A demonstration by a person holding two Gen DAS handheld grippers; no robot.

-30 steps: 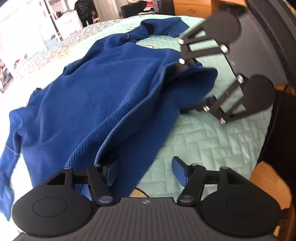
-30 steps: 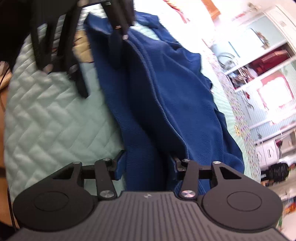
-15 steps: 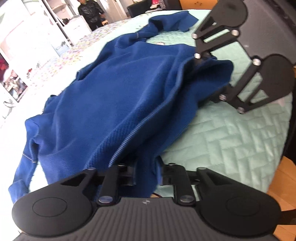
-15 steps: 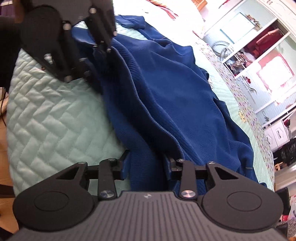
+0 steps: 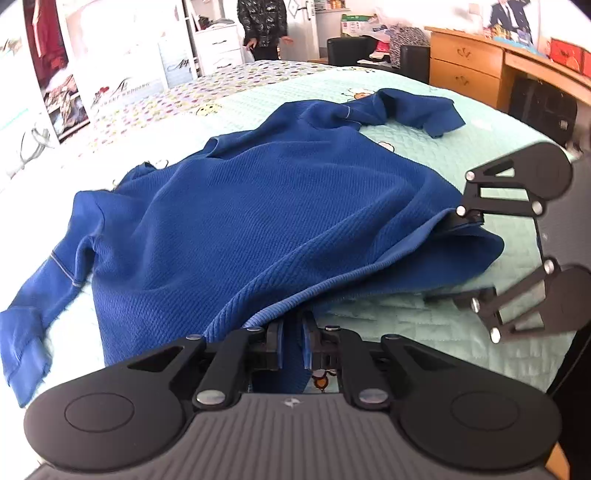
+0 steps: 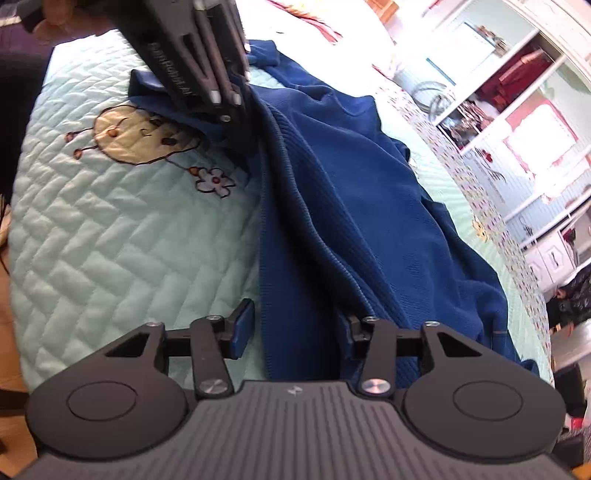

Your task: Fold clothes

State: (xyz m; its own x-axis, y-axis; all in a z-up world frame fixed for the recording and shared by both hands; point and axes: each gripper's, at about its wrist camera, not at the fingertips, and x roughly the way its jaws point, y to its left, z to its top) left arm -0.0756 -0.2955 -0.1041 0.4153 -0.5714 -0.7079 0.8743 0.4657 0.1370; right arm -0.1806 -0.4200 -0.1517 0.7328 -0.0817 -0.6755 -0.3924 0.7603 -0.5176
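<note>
A blue knit sweater (image 5: 266, 221) lies spread on a mint quilted bed (image 5: 491, 125), one sleeve (image 5: 33, 317) trailing at the left. My left gripper (image 5: 293, 339) is closing, its pads pressing on the ribbed hem, which it holds raised off the quilt. In the right wrist view the left gripper (image 6: 231, 107) appears at the top, clamped on the same hem. My right gripper (image 6: 295, 328) is closing too, with the hem fold between its jaws. Its left pad (image 6: 242, 328) stands just clear of the cloth. From the left wrist view the right gripper (image 5: 447, 258) sits at the hem's right corner.
A person (image 5: 262, 26) stands beyond the far end of the bed. A wooden desk (image 5: 465, 62) and black chair (image 5: 347, 48) line the right side. White drawers (image 5: 218, 44) and open shelves (image 6: 517, 92) stand along the other side. The quilt (image 6: 110, 240) curves down at the bed's near edge.
My left gripper went from open to shut on the hem and lifted it. The right gripper's jaws narrowed around the hem fold and stayed in place.
</note>
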